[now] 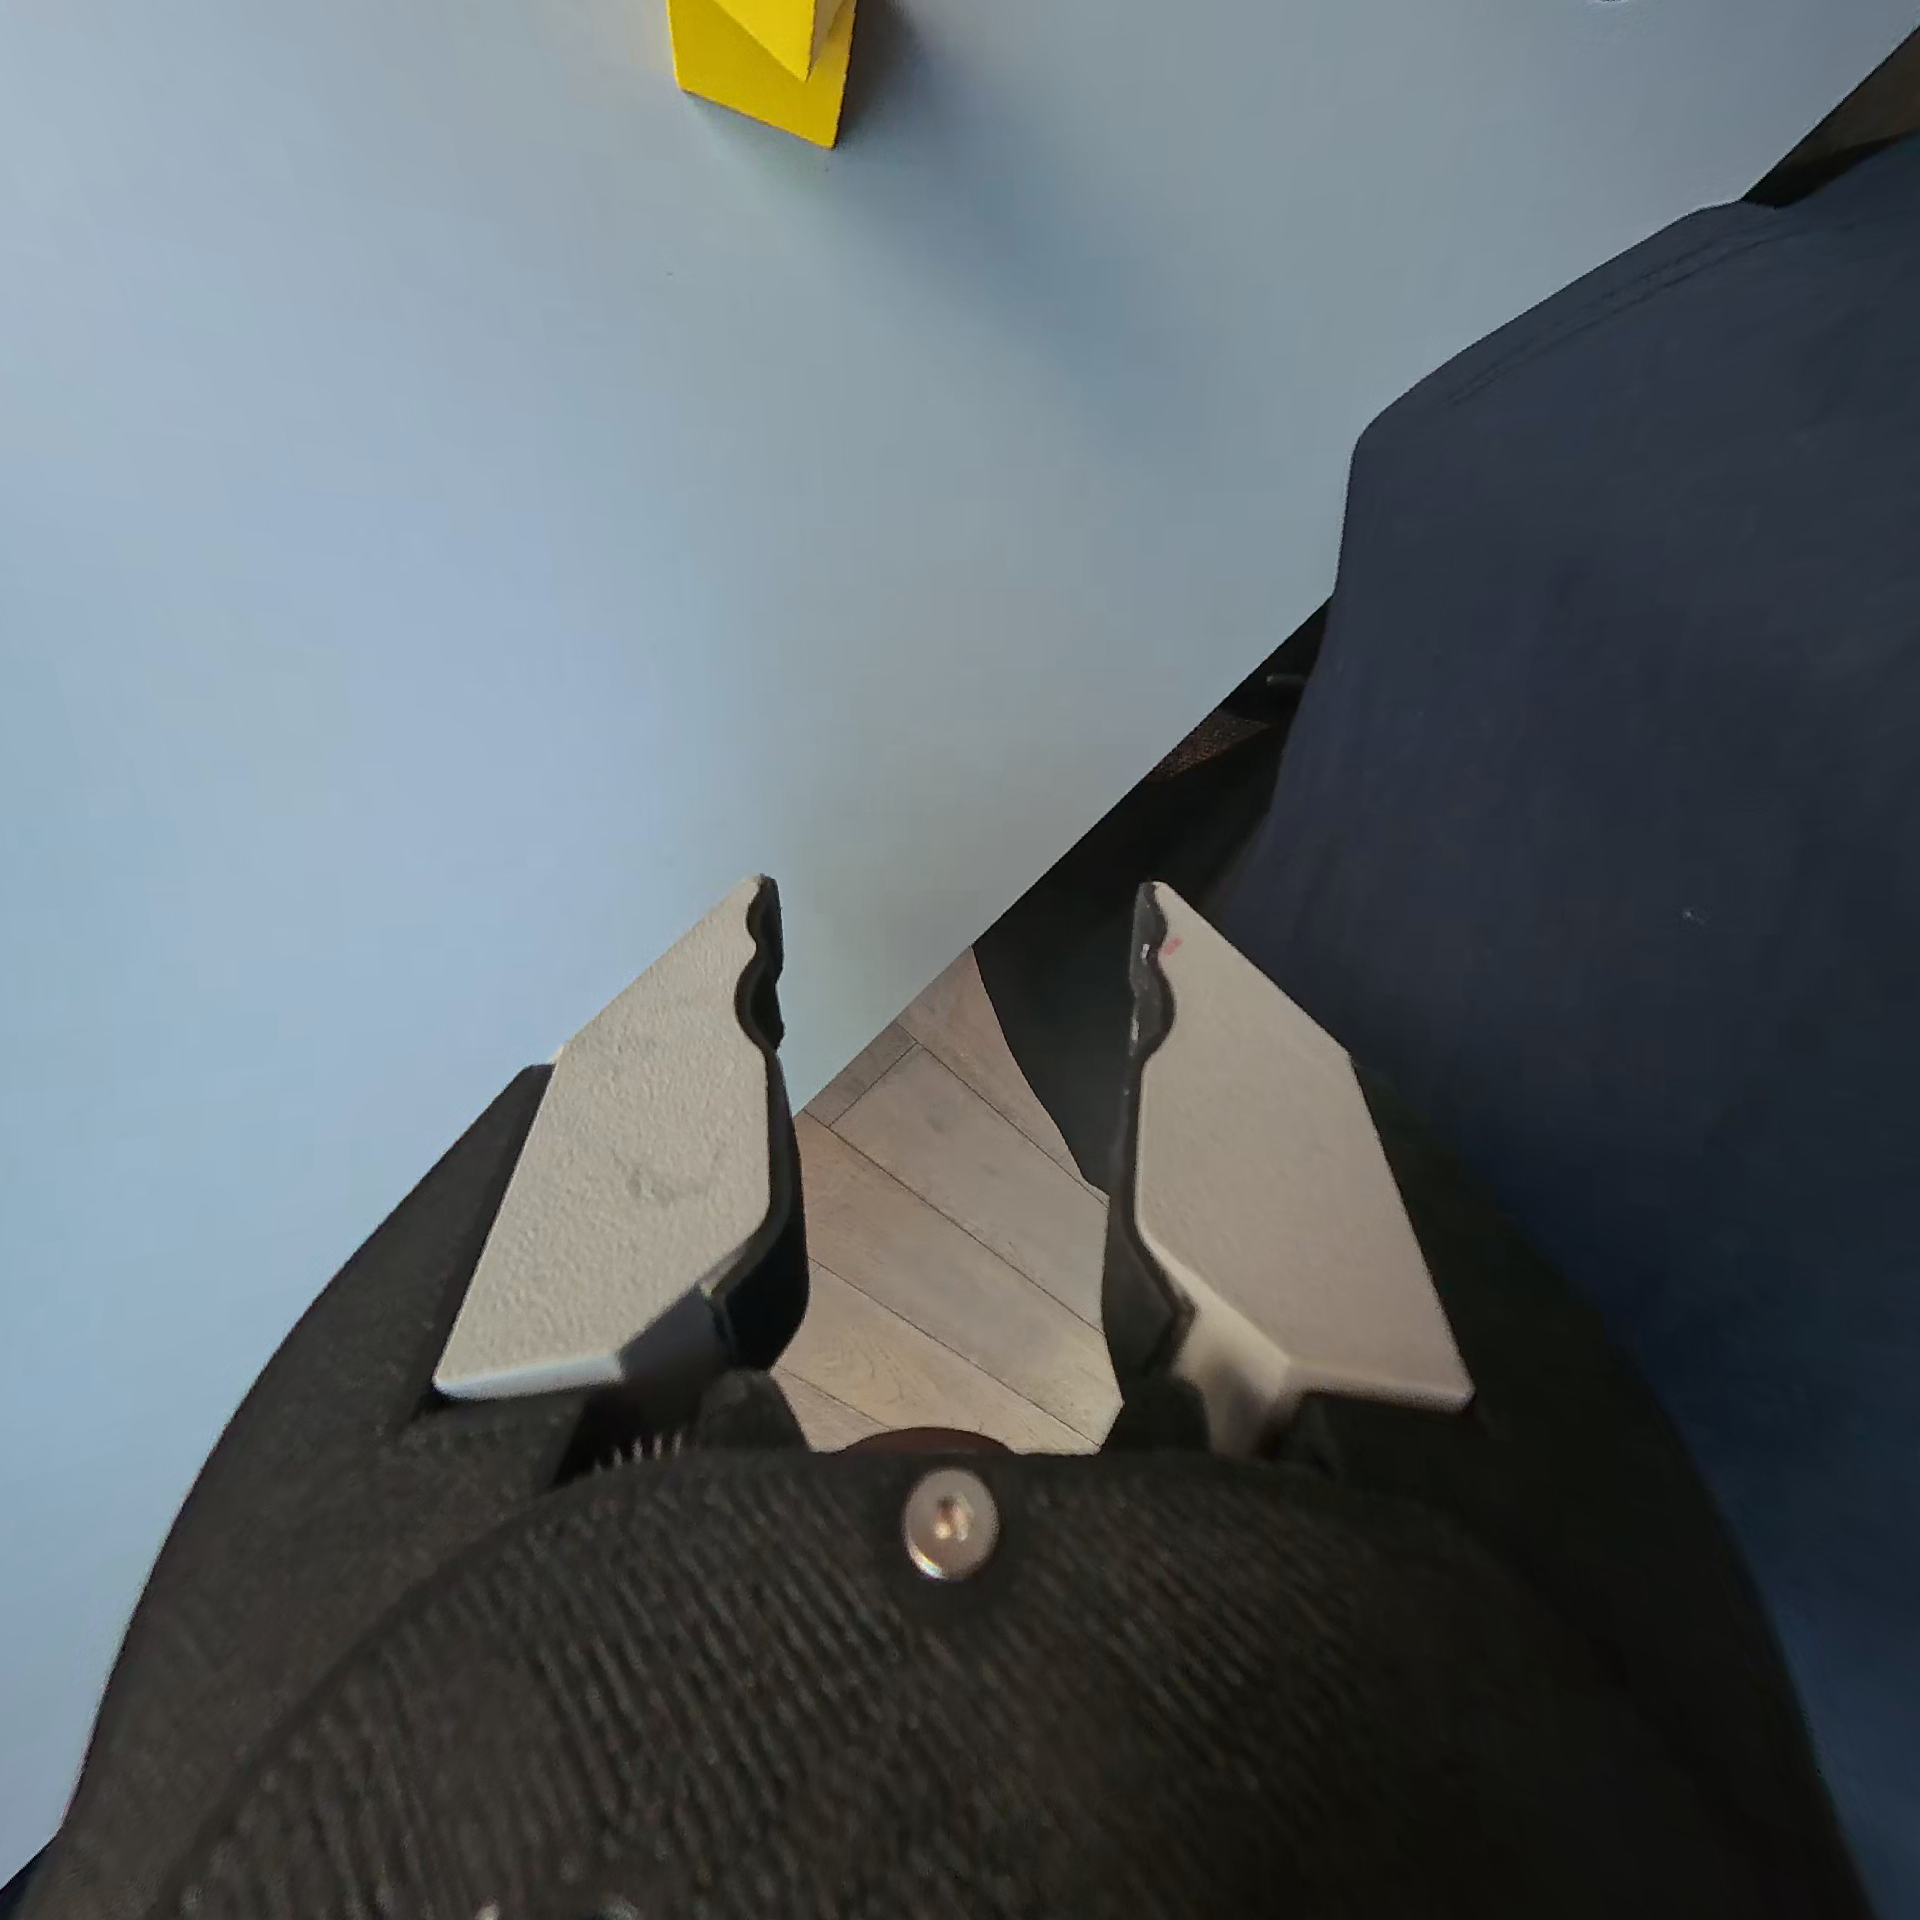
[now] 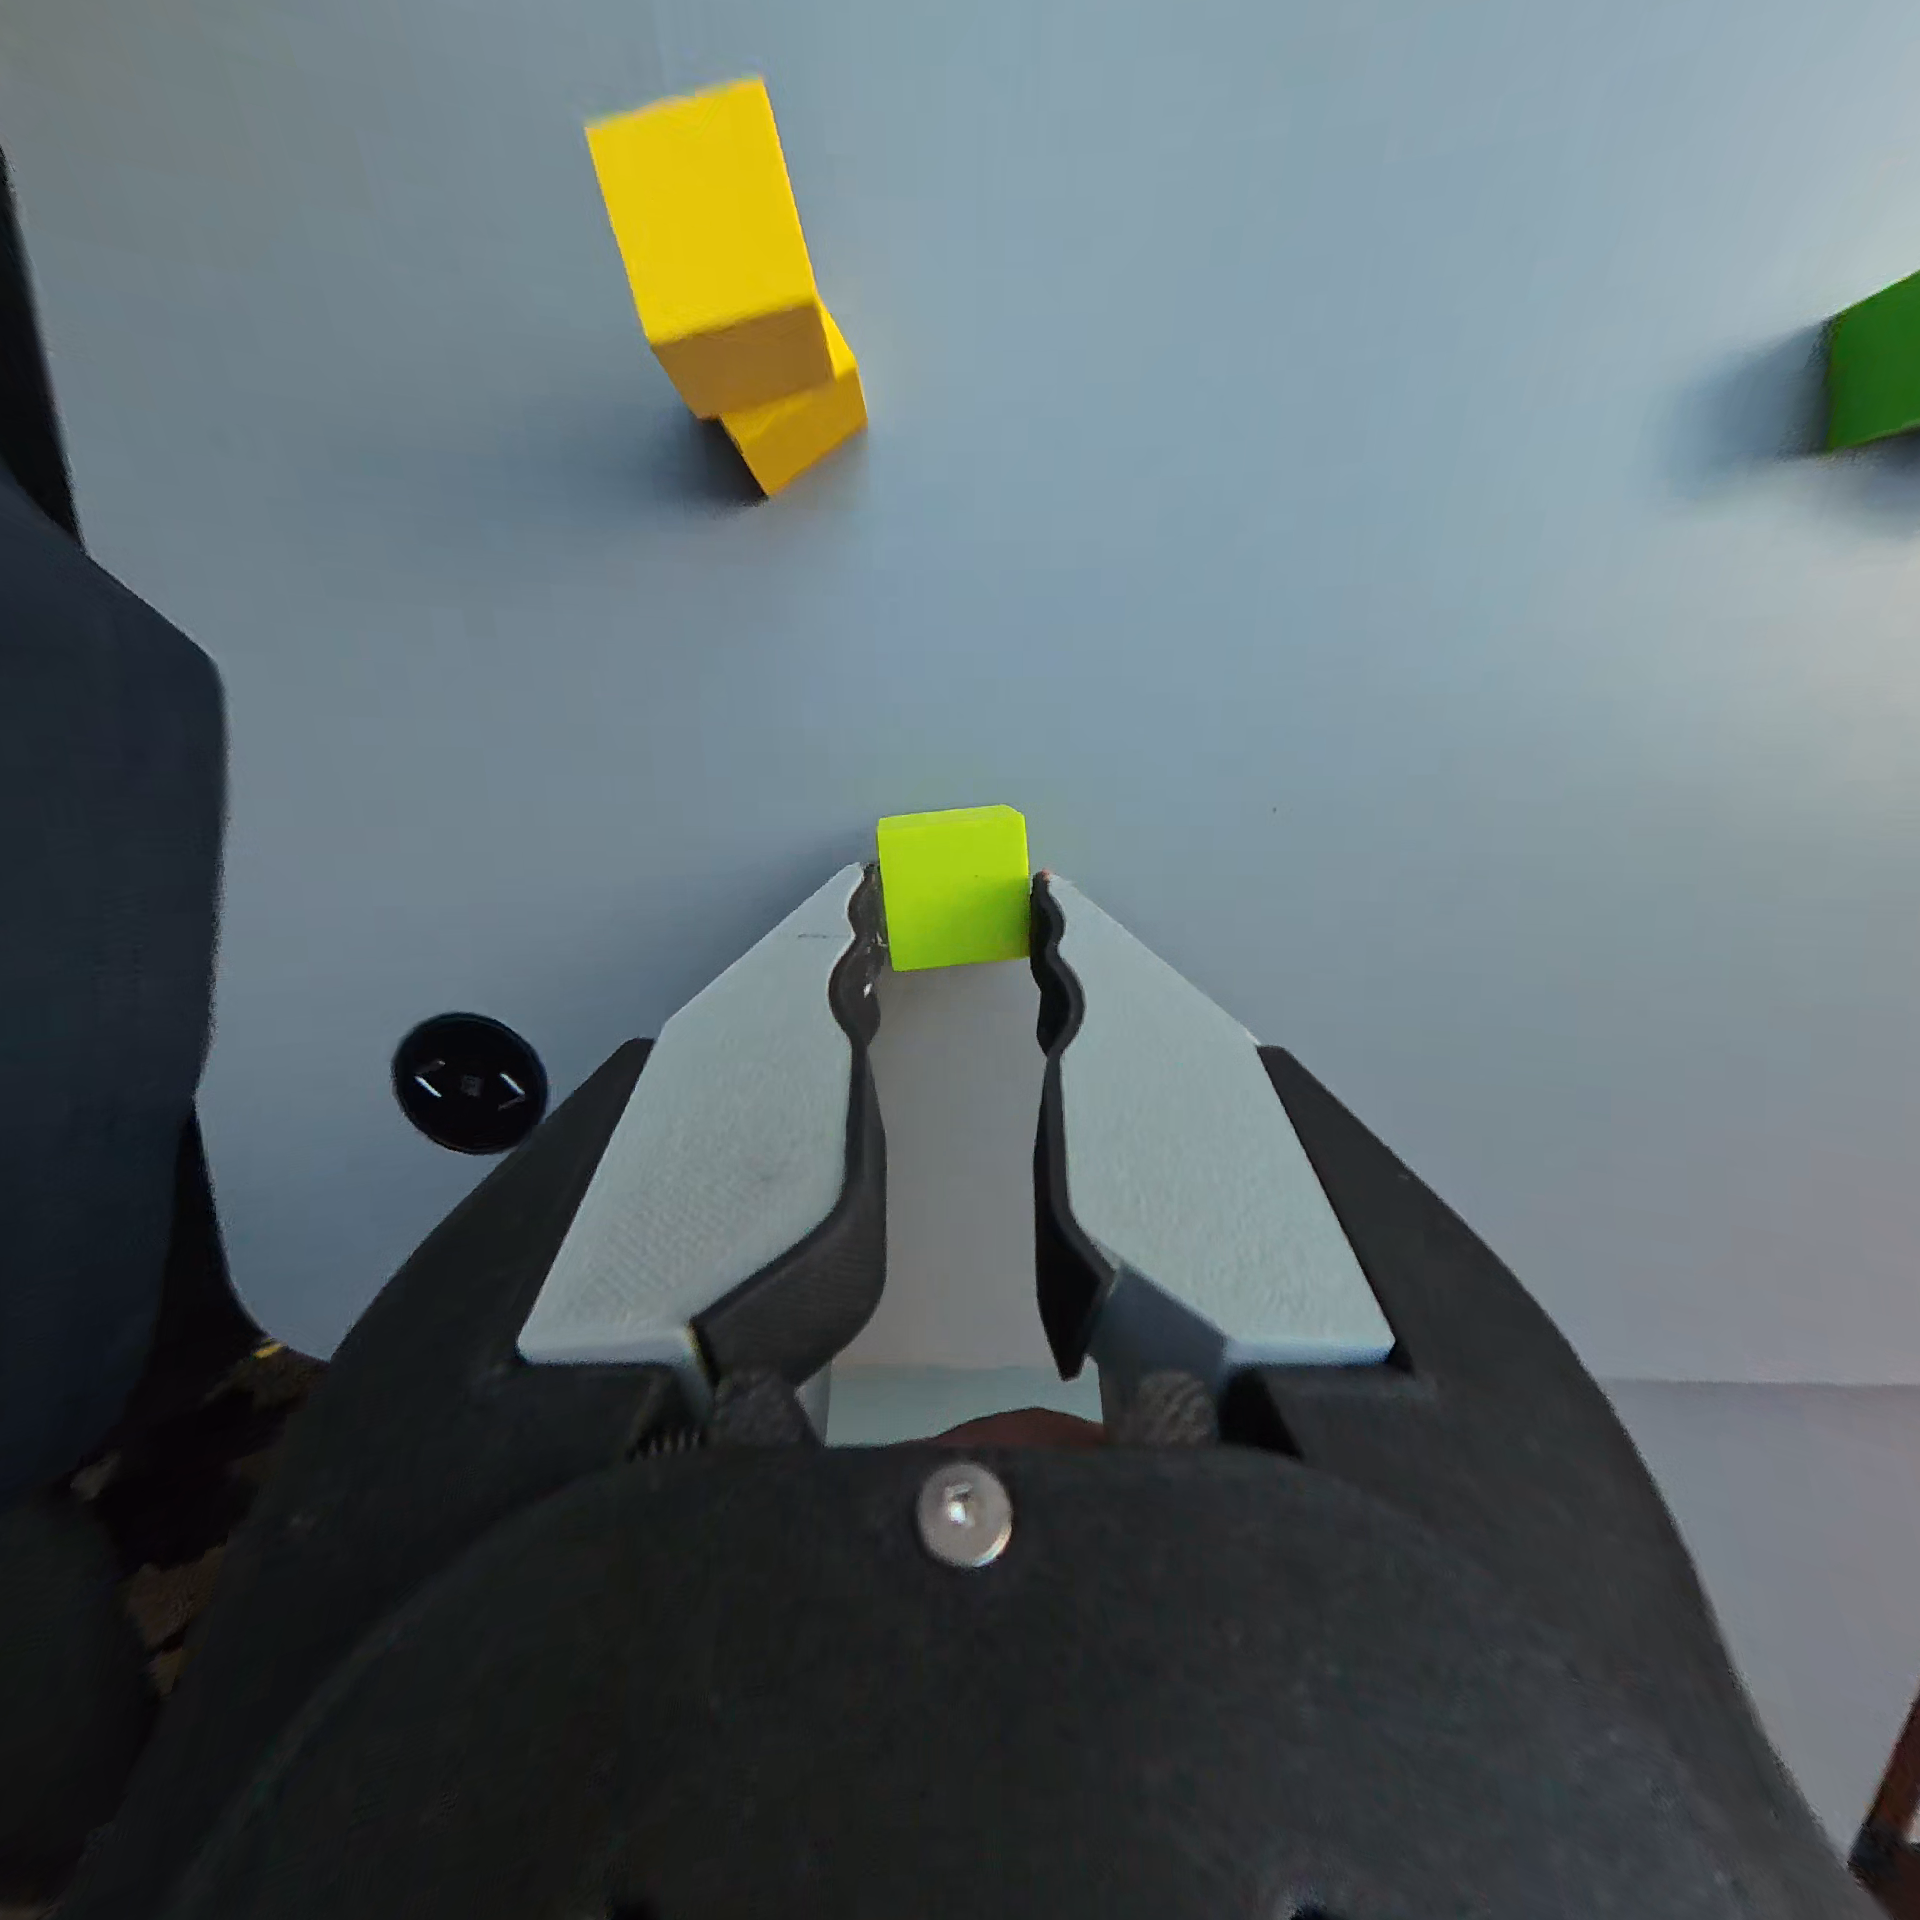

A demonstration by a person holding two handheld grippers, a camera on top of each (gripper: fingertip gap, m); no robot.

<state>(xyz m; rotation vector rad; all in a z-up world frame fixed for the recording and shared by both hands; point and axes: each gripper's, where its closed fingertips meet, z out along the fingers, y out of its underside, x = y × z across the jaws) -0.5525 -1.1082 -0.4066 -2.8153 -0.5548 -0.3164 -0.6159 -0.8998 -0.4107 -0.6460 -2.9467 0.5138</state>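
— What is shown at the right hand-held gripper (image 2: 954,894)?
— A small lime-green cube (image 2: 954,891) is clamped at its tips, both dark pads pressed against the cube's sides, over the pale blue desk (image 2: 1351,675).

— And the left hand-held gripper (image 1: 956,914)?
— It is spread wide with nothing between its fingers, poised over the desk's near edge; wooden floor (image 1: 935,1226) is seen below, dark blue fabric (image 1: 1610,831) to its right.

— What else is seen on the desk?
— Two stacked yellow blocks (image 2: 727,281) farther off, a green block (image 2: 1875,364) cut off at the right edge, and a round black disc (image 2: 470,1083) near the left.
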